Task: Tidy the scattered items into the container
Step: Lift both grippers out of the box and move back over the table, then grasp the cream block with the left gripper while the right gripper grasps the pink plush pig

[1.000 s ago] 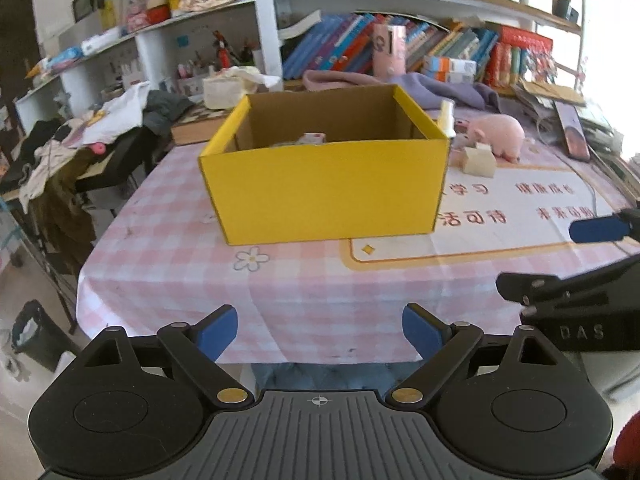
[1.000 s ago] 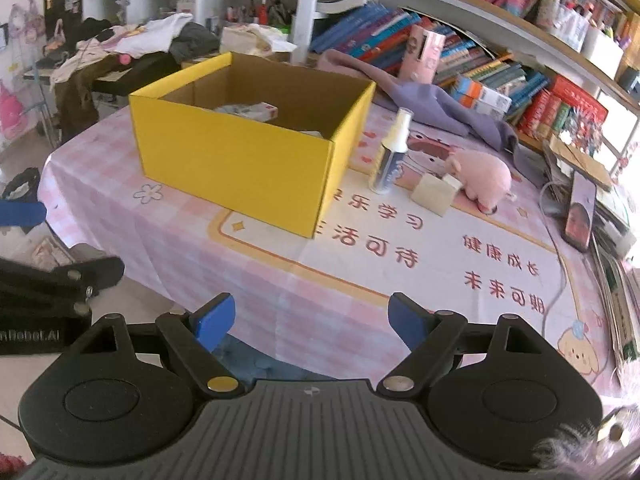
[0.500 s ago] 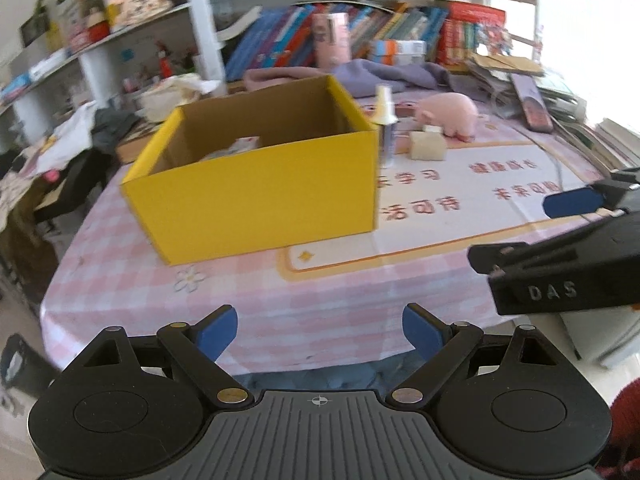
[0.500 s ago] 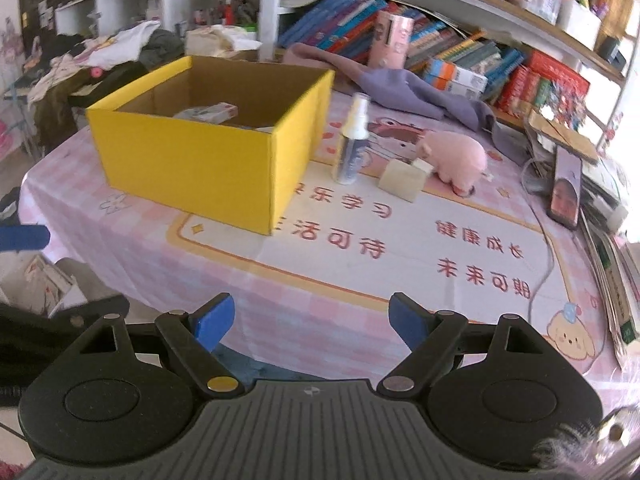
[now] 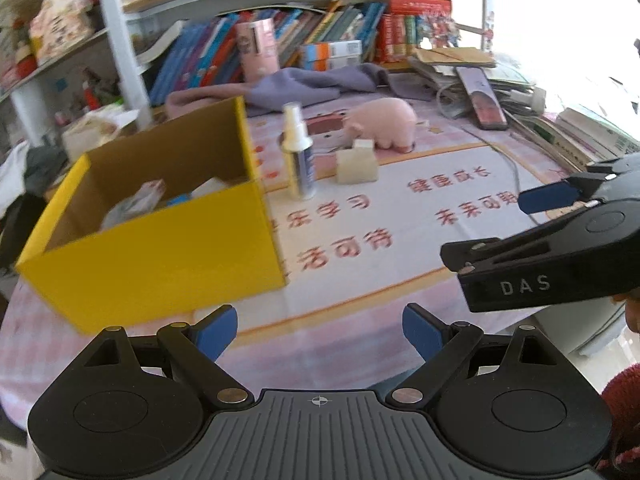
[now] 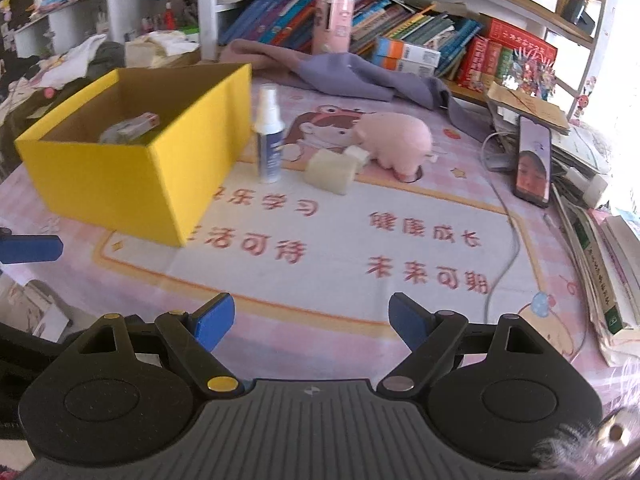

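A yellow cardboard box point(image 5: 160, 248) point(image 6: 120, 168) stands open on the table with a few small items inside. To its right stand a white spray bottle point(image 5: 298, 156) point(image 6: 270, 140), a pale block point(image 5: 357, 162) point(image 6: 332, 168) and a pink plush pig point(image 5: 382, 124) point(image 6: 396, 140). My left gripper point(image 5: 319, 326) is open and empty above the table's near edge, in front of the box's right corner. My right gripper point(image 6: 310, 320) is open and empty over the mat, well short of the items; it also shows in the left wrist view point(image 5: 544, 240).
A phone point(image 6: 532, 160) with a cable lies at the right, beside stacked books point(image 6: 600, 248). A purple cloth point(image 6: 360, 76) lies behind the items, below bookshelves point(image 6: 400, 32). A printed mat point(image 6: 340, 240) covers the pink checked tablecloth.
Both grippers have swung to the right and closer to the table. The box has shifted left in both views; the bottle, block and pig now sit nearer the middle.
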Demonstrator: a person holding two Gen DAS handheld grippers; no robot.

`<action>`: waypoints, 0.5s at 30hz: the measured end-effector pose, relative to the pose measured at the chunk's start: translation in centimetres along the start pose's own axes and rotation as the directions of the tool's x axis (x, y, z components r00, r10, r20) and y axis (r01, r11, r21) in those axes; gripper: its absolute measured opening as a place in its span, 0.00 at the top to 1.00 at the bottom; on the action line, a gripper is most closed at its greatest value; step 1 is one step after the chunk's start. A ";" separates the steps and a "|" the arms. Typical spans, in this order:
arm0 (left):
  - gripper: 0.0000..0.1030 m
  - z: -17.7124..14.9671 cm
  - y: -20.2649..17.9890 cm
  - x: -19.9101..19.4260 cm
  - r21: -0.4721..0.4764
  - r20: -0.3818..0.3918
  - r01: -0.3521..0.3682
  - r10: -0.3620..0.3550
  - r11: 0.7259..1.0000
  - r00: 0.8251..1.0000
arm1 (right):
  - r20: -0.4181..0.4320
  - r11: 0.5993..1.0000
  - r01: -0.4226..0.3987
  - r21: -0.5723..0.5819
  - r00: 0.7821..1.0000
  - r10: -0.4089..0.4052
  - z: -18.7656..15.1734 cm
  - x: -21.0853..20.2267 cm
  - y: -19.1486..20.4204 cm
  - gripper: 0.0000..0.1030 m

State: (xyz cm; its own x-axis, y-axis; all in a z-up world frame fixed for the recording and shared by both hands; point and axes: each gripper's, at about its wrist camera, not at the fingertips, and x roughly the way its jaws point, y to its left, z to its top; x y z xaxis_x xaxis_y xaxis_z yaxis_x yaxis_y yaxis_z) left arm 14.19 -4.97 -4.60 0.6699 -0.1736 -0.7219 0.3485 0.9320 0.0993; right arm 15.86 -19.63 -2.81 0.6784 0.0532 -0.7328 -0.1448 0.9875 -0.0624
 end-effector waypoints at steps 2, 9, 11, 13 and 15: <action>0.11 1.0 -0.8 0.7 0.017 0.008 0.005 -0.005 1.000 1.000 | -0.002 1.000 0.003 0.008 1.000 -0.003 0.6 0.6 -1.1 0.19; 0.11 4.2 -3.1 3.6 0.032 0.012 0.005 -0.006 0.999 1.000 | 0.006 1.000 -0.006 0.001 1.000 0.006 3.0 2.8 -4.7 0.19; 0.11 5.1 -3.7 4.4 0.027 0.008 0.002 -0.003 1.000 1.000 | 0.007 1.000 -0.009 0.000 1.000 0.009 3.6 3.4 -5.8 0.19; 0.11 5.9 -4.4 5.1 0.023 0.007 -0.003 0.003 1.000 1.000 | 0.005 1.000 -0.014 -0.003 1.000 0.014 4.2 4.0 -6.9 0.19; 0.11 6.7 -4.9 5.7 0.018 0.008 -0.011 0.010 1.000 1.000 | 0.005 1.000 -0.020 -0.009 1.000 0.021 4.8 4.6 -7.9 0.19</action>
State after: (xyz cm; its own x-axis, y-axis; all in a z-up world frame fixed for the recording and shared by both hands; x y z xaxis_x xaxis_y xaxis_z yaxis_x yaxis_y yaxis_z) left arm 20.67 -12.67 -4.58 0.6789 -0.1665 -0.7151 0.3533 0.9279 0.1194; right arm 23.56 -26.49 -2.40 0.6792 0.0742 -0.7302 -0.1650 0.9848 -0.0534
